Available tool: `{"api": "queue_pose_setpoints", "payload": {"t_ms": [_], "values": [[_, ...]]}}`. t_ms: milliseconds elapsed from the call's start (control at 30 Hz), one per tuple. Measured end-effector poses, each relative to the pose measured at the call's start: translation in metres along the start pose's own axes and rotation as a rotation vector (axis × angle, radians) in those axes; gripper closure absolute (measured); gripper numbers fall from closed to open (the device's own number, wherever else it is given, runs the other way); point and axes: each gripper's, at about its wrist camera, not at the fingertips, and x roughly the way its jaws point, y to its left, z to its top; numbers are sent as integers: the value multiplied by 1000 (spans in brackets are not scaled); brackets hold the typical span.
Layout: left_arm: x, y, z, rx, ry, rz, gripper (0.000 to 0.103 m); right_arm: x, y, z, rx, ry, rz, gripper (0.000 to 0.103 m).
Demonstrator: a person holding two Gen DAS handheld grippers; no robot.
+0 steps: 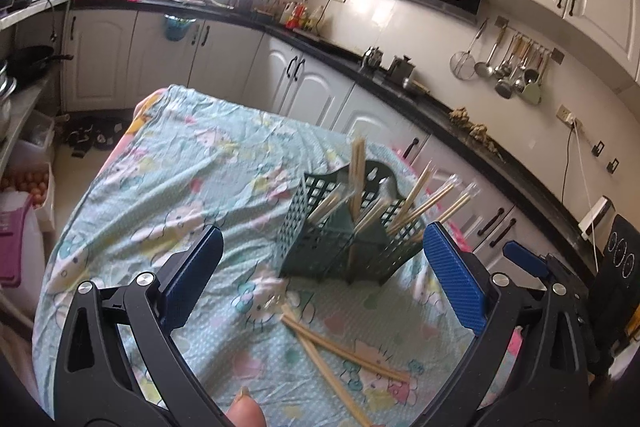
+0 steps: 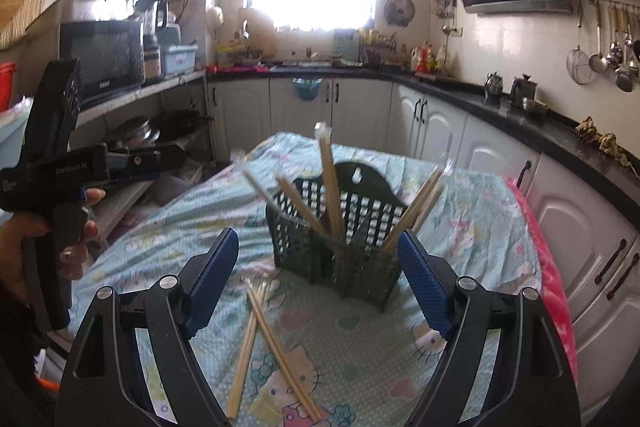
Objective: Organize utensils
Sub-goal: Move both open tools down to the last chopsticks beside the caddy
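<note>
Left gripper (image 1: 322, 275): I see its jaws spread wide, holding nothing, above the cartoon-print turquoise tablecloth (image 1: 168, 163).
Right gripper (image 2: 318, 279): jaws released too, empty.
Dark green perforated plastic utensil basket (image 2: 336, 251): upright mid-table, wooden chopsticks (image 2: 332, 191) leaning inside.
Loose wooden chopsticks (image 2: 264, 339): crossed on the cloth, near the front edge.

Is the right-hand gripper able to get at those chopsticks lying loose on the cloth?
Probably yes. The right gripper is open, and the loose chopsticks lie bare on the cloth just ahead of it, in front of the green basket, with nothing covering them.
</note>
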Motion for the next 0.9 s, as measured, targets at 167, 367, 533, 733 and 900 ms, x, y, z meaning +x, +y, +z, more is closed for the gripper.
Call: {"api": "queue_pose_setpoints", "payload": {"t_ms": [167,367,533,733,900], "values": [[9,8,-12,-10,42,20,11,21,9,-15,-41,94,23,34],[18,19,-29,-23,93,46,11,52,24,-38,-97,215,69,48],[29,29,-44,-37,146,71,11,82,35,-58,-137,309,100,59],[44,42,-59,-75,215,85,11,113,44,-78,-163,409,140,68],[56,49,-72,-94,272,76,18,132,49,-87,-173,462,165,72]]}}
